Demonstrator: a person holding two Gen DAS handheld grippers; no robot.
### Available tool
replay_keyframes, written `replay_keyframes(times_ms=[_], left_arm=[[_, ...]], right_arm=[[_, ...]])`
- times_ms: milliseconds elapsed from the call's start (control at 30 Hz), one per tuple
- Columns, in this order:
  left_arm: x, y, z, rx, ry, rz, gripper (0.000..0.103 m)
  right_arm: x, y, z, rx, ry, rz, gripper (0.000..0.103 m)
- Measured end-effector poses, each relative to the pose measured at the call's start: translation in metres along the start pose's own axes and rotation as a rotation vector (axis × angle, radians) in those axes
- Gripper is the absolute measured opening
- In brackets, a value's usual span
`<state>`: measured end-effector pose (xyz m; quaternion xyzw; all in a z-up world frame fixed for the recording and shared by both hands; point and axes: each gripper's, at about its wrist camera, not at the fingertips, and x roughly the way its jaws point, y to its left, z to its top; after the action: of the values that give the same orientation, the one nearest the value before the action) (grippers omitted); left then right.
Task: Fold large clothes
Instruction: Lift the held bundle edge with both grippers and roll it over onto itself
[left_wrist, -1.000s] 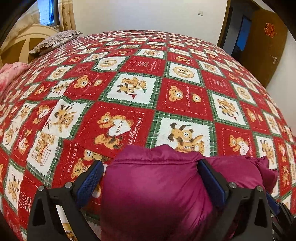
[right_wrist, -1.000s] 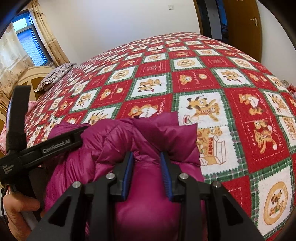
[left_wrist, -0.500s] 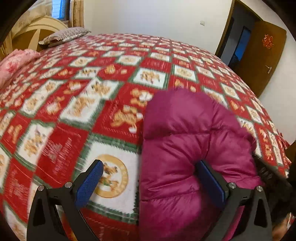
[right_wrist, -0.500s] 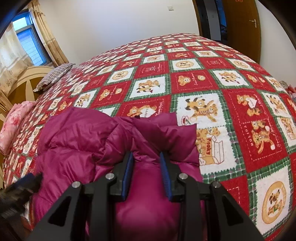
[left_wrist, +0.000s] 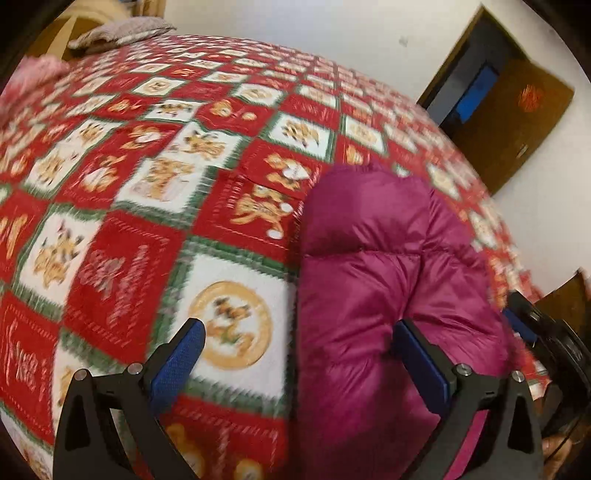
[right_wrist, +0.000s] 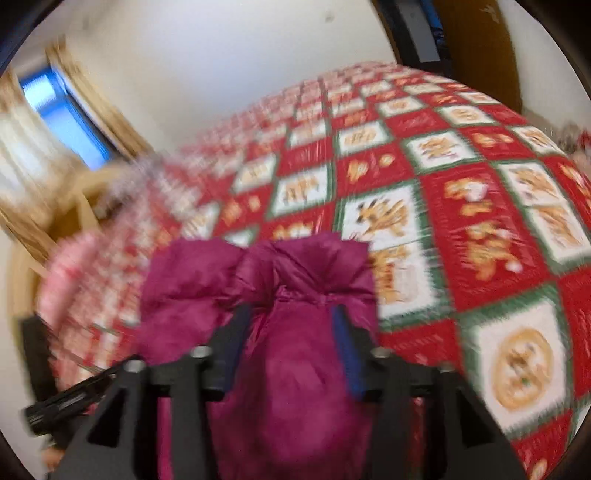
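A magenta puffer jacket (left_wrist: 373, 295) lies bunched on a bed covered with a red, white and green bedspread (left_wrist: 155, 206) printed with teddy bears in squares. Seen from the left wrist camera, the jacket sits toward the right side of the view as a thick folded bundle, its quilted seams running across it and its far edge rounded over the bedspread. The left gripper (left_wrist: 299, 363) has its blue-padded fingers spread wide apart: the left finger (left_wrist: 177, 363) hovers over a white square with a round gold emblem, clear of the cloth, while the right finger (left_wrist: 421, 363) presses against the side of the jacket, which bulges into the gap between the two without being pinched. At the right edge of that view part of the right gripper (left_wrist: 546, 343) shows as dark hardware just beside the jacket. From the right wrist camera, which is heavily blurred, the right gripper (right_wrist: 291, 350) is clamped on a fat fold of the jacket (right_wrist: 280, 317), the cloth puckered and gathered between its narrow-set fingers and swelling out above and below them. Behind the bed stand a pale wall (right_wrist: 221, 66), a window with tan curtains (right_wrist: 92, 107) on the left and a brown wooden door (left_wrist: 517, 122) on the right. A grey pillow (left_wrist: 122, 35) lies at the far corner of the bed, and something pink (right_wrist: 70, 277) lies at its left edge.
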<state>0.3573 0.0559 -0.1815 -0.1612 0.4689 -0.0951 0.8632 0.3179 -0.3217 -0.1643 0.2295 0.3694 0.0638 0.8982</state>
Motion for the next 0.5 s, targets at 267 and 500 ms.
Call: replay_keyframes(times_ms=[267, 500], left_arm=[[-0.003, 0.006, -0.005, -0.098, -0.014, -0.169, 0.102], [0.022, -0.022, -0.016, -0.064, 0.058, -0.29, 0.102]], right_arm=[[-0.033, -0.033, -0.026, 0.074, 0.015, 0.064, 0.077], [0.008, -0.007, -0.044, -0.018, 0.139, 0.135, 0.077]])
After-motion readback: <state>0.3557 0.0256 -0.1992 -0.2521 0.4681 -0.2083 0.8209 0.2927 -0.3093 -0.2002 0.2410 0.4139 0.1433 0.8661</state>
